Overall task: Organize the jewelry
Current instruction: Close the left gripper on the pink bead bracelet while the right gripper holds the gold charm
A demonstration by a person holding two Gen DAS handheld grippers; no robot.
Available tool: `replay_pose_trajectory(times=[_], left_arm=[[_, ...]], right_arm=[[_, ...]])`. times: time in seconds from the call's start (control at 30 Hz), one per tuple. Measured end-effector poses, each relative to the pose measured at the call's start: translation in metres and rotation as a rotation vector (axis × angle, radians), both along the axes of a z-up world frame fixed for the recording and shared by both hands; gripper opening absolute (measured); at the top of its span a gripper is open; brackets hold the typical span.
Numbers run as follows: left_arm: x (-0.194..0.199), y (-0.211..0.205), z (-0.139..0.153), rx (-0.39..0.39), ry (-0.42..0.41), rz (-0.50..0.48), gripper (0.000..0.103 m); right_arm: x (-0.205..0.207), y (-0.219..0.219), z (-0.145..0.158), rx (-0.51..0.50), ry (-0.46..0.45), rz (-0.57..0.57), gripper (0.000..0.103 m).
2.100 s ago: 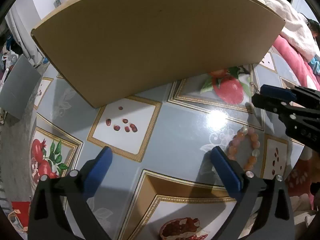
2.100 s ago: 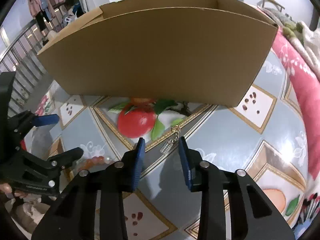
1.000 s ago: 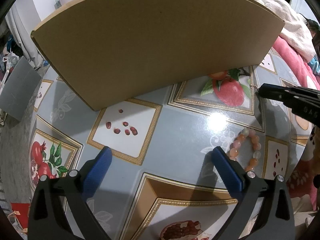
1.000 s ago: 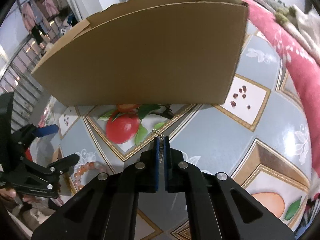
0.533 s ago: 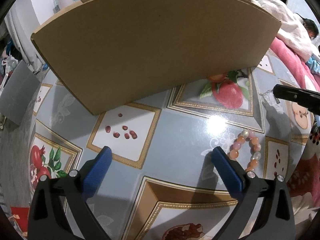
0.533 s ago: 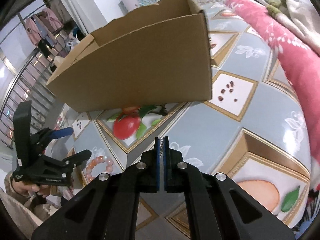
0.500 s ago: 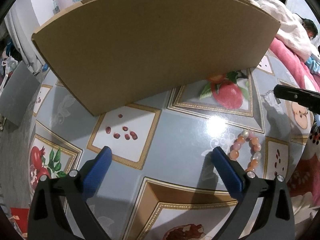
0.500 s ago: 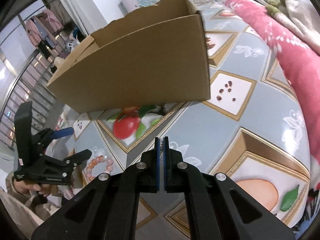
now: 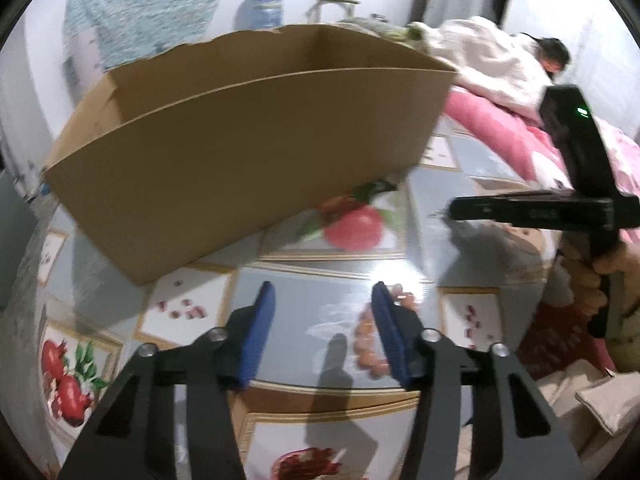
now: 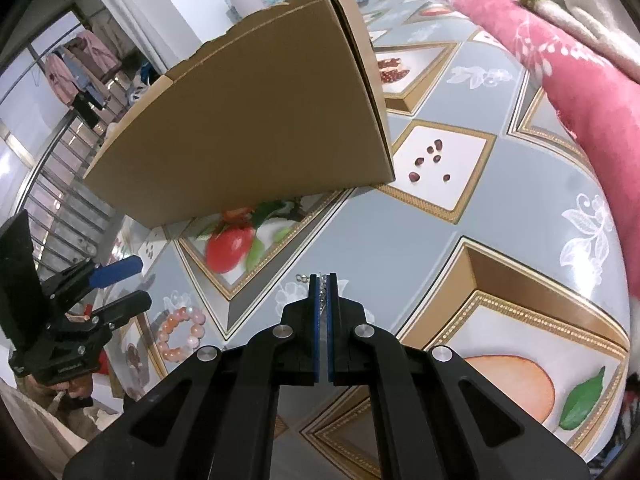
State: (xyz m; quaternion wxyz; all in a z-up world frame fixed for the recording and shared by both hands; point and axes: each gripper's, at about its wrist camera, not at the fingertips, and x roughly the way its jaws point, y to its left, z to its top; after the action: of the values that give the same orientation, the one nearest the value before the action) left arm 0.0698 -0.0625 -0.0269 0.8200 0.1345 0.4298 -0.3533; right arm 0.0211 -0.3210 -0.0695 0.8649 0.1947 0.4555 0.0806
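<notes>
Cardboard box open-topped on desk, contents hidden, right gripper fingers clamped on thin chain, left gripper fingers closing, nothing between, bead bracelet flat on desk beside them

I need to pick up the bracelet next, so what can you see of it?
The bracelet is a closed ring of round, glossy beads, mostly peach and orange with a few pale whitish ones, like polished stone or glass. It lies flat on the patterned tablecloth, on the grey part, clear of the box. In the left wrist view it is blurred and partly hidden behind one finger of the left gripper. Those jaws are closing with nothing between them, and nothing grips the bracelet.
</notes>
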Motion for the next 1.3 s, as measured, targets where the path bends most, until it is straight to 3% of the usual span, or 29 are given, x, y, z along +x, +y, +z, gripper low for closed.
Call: replay_pose_trajectory(times=[0.33, 0.5, 0.83, 0.9, 1.0, 1.3], left_arm=[[-0.012, -0.025, -0.016, 0.115, 0.027, -0.075, 0.029], [-0.013, -0.031, -0.021, 0.164, 0.021, -0.080, 0.027], [-0.015, -0.035, -0.022, 0.155, -0.002, -0.086, 0.027], [-0.015, -0.035, -0.022, 0.153, -0.011, -0.089, 0.024], [-0.016, -0.034, -0.022, 0.154, -0.027, -0.090, 0.009], [-0.013, -0.032, -0.022, 0.137, -0.025, -0.065, 0.009]], right_arm=[[-0.001, -0.010, 0.001, 0.028, -0.009, 0.007, 0.001], [-0.002, -0.011, 0.001, 0.031, -0.010, 0.007, 0.001], [-0.001, -0.011, 0.003, 0.012, -0.007, 0.008, 0.001], [-0.002, -0.010, 0.003, 0.009, -0.008, 0.006, 0.001], [-0.002, -0.009, 0.004, 0.006, -0.008, 0.003, 0.001], [-0.004, -0.008, 0.006, 0.009, -0.016, -0.013, 0.001]])
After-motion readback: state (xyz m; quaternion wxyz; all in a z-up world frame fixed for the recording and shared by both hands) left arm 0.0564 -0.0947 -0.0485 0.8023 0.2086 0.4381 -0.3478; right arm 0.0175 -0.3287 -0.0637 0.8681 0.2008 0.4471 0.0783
